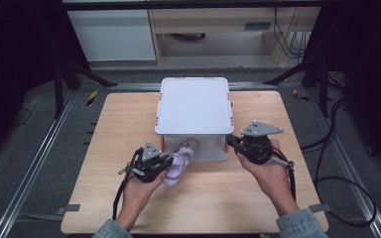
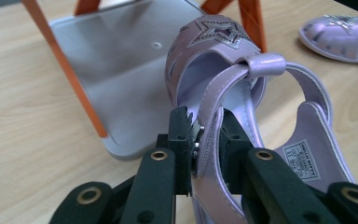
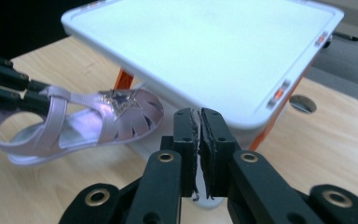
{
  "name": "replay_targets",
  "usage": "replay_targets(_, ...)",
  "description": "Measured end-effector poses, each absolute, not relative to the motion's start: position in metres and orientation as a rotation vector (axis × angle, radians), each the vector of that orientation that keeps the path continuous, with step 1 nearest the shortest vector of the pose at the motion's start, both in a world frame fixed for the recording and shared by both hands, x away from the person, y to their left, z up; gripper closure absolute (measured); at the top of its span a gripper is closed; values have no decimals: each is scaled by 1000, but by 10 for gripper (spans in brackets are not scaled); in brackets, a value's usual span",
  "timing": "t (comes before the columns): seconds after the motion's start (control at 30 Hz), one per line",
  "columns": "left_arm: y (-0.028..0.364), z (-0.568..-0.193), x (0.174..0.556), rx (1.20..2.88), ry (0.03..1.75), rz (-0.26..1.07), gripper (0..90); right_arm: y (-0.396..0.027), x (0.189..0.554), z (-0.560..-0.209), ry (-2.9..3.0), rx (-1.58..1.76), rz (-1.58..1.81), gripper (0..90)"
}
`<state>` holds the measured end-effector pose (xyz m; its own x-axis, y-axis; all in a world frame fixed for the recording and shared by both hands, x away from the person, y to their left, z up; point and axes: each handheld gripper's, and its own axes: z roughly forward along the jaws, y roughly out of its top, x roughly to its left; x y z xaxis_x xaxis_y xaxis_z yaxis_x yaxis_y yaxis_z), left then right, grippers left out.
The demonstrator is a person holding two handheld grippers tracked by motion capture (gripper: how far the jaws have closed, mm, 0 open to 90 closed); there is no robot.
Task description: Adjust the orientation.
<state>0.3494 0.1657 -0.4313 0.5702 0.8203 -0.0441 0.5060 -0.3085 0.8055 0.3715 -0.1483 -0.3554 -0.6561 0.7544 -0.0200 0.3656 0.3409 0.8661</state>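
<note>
A lilac sandal (image 1: 182, 159) with a silver star on its toe hangs in front of the white rack (image 1: 194, 106), toe toward the rack's lower shelf (image 2: 116, 70). My left gripper (image 2: 205, 135) is shut on the sandal's ankle strap (image 2: 212, 107), and in the high view it (image 1: 170, 161) sits at the rack's front left. My right gripper (image 3: 199, 140) is shut with nothing between its pads. It (image 1: 229, 140) is held by the rack's front right corner, level with the white top (image 3: 205, 42). The held sandal (image 3: 98, 116) is off to its left.
A second lilac sandal (image 2: 340, 35) lies on the wooden table (image 1: 129, 119) beyond the held one. The rack stands on orange legs (image 2: 70, 74) in the middle of the table. Black cables (image 1: 337, 163) trail on the floor at the right.
</note>
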Motion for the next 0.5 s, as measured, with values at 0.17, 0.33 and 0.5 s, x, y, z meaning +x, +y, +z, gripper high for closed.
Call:
replay_targets(0.17,167,-433,354,1958,1089,498,781,-145,388,-352,2187,999,1254,864)
replay_targets(0.33,166,-440,355,1946,1108,509,782,-140,405,-355,2196,1035,1234,861)
replay_targets(0.5,163,-452,360,1938,1142,507,781,-135,416,-359,2206,1050,1219,861)
